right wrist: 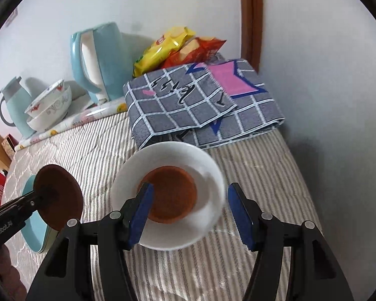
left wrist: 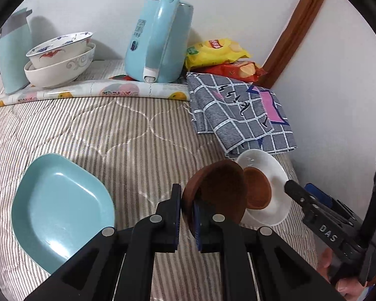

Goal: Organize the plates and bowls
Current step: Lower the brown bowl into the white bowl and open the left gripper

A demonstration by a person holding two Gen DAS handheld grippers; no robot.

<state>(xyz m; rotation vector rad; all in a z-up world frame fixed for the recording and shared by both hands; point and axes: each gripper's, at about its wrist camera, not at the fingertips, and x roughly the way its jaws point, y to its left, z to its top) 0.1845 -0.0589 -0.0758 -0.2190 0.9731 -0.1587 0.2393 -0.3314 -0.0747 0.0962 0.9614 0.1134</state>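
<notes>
My left gripper is shut on the rim of a small brown dish, holding it tilted above the striped bed cover. In the right wrist view that dish hangs beside the left gripper, over a teal plate. A second brown dish rests inside a white plate. My right gripper stands open just above that plate, gripping nothing. The teal plate lies flat at the left, the white plate at the right, with the right gripper beside it.
At the back stand two stacked bowls, a blue kettle and a teal jug. A folded checked cloth lies just behind the white plate, with snack bags beyond. The white wall runs along the right edge.
</notes>
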